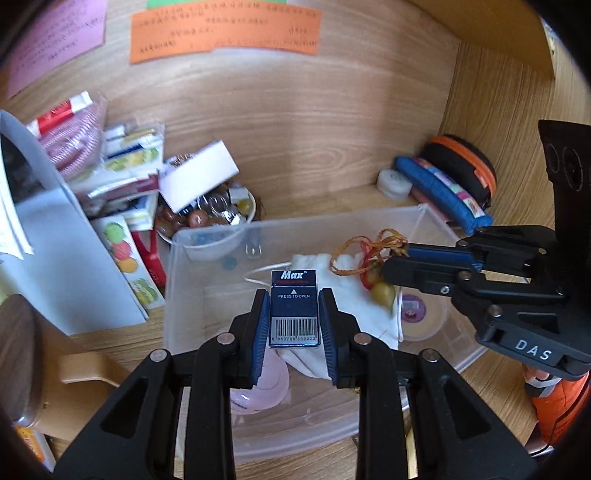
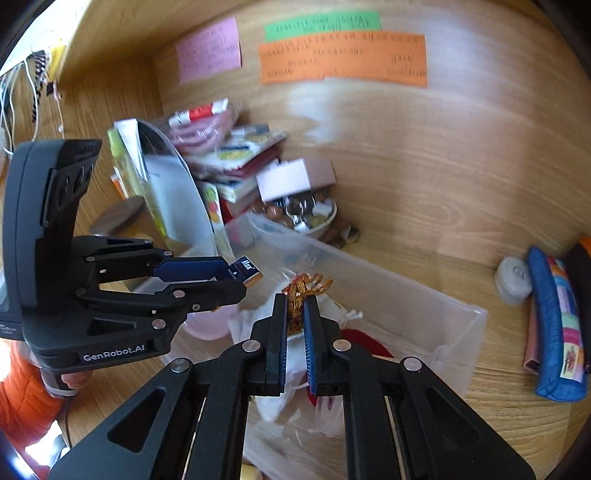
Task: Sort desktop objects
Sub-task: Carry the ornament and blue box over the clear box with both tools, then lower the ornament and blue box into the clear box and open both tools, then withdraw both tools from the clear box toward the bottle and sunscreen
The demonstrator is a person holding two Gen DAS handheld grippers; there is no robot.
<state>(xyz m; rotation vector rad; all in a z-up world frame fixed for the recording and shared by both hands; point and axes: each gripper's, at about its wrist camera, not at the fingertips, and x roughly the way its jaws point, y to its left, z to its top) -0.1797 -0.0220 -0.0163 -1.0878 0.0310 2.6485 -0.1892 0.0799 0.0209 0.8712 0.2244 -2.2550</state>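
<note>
My left gripper point(image 1: 294, 310) is shut on a small blue Max staples box point(image 1: 294, 308), held upright over a clear plastic bin point(image 1: 436, 225). The same box point(image 2: 246, 272) and left gripper point(image 2: 236, 275) show at left in the right wrist view. My right gripper point(image 2: 295, 306) is shut on a braided orange cord charm point(image 2: 304, 290) above the bin point(image 2: 458, 325). In the left wrist view that charm point(image 1: 373, 254) dangles from the right gripper point(image 1: 393, 264) with a yellow-green bead point(image 1: 383, 293) below. White cloth point(image 1: 354, 299) lies in the bin.
A bowl of beads point(image 1: 207, 218) and a stack of packets and books point(image 1: 129, 173) crowd the left. A blue pencil case point(image 1: 443, 192), a black-orange pouch point(image 1: 465, 162) and a white round container point(image 1: 393, 182) sit at the right wall. Coloured notes point(image 1: 225, 33) hang behind.
</note>
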